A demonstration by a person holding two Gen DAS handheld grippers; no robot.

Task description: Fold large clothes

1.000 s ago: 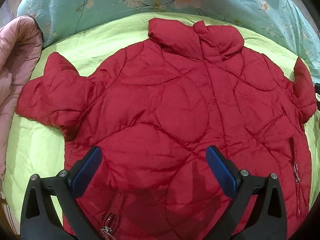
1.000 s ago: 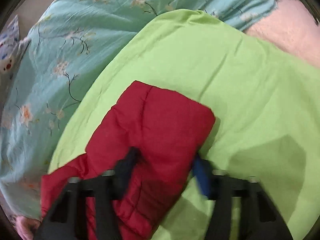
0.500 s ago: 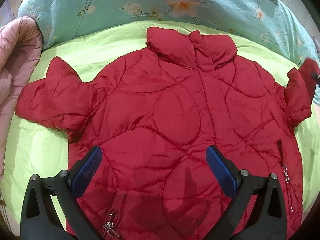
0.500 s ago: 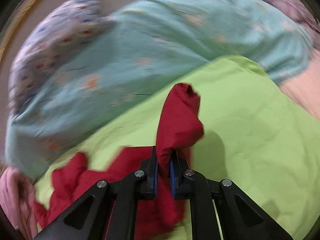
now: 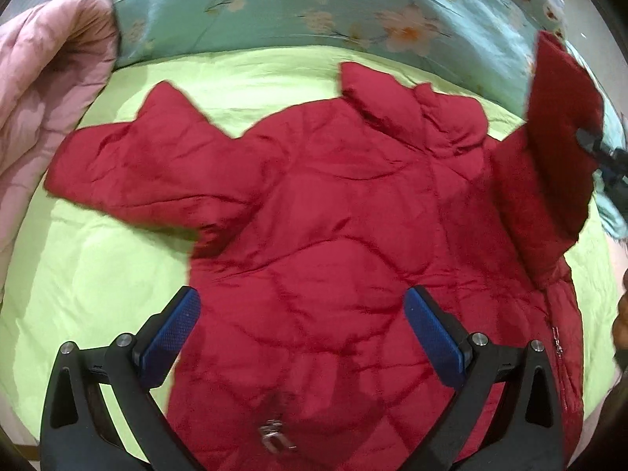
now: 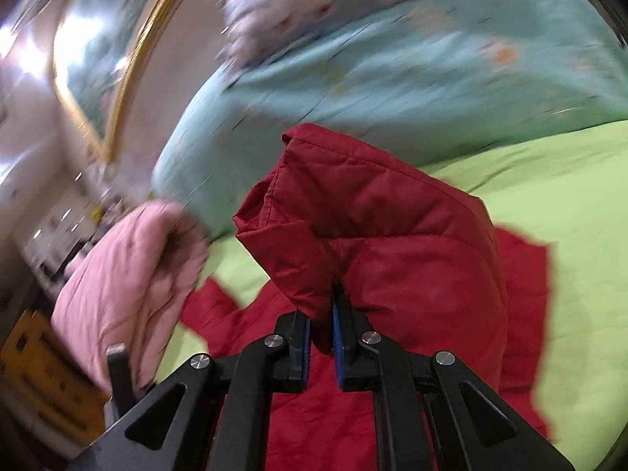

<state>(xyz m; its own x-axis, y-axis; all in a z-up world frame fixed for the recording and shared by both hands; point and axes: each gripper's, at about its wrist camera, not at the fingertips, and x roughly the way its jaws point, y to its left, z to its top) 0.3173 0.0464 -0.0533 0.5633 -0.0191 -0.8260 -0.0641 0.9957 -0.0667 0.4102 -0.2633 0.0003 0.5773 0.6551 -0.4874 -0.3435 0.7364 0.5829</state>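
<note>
Red quilted jacket (image 5: 314, 235) lies spread front-up on the lime-green sheet (image 5: 98, 274) of the bed, collar (image 5: 412, 106) toward the far edge, hem toward the near edge. Front closed; a metal zipper pull (image 5: 274, 437) shows at the hem, and a pocket zipper (image 5: 557, 341) runs along the right side of the body.

Left sleeve (image 5: 137, 172) lies flat on the sheet, reaching toward the left edge of the bed and ending near a pink quilted blanket (image 5: 43, 90) bunched there. Right sleeve (image 5: 557, 133) is lifted off the sheet and stands up at the right edge of the left wrist view.

Right tool (image 6: 322, 337): blue pads pressed together, pinching a fold of the right sleeve (image 6: 373, 227). The cuff end hangs above and forward of the pads, its opening turned to the left. Right wrist view is motion-blurred; background detail is poor.

Left tool (image 5: 302, 333): fingers spread wide, blue pads (image 5: 172, 333) apart, holding nothing. It hovers above the lower body of the jacket; whether it touches the fabric I cannot tell.

Teal floral duvet (image 5: 274, 8) is heaped along the far edge of the bed, beyond the collar. In the right wrist view a gold-framed picture (image 6: 98, 59) hangs on the wall at far left, blurred.
</note>
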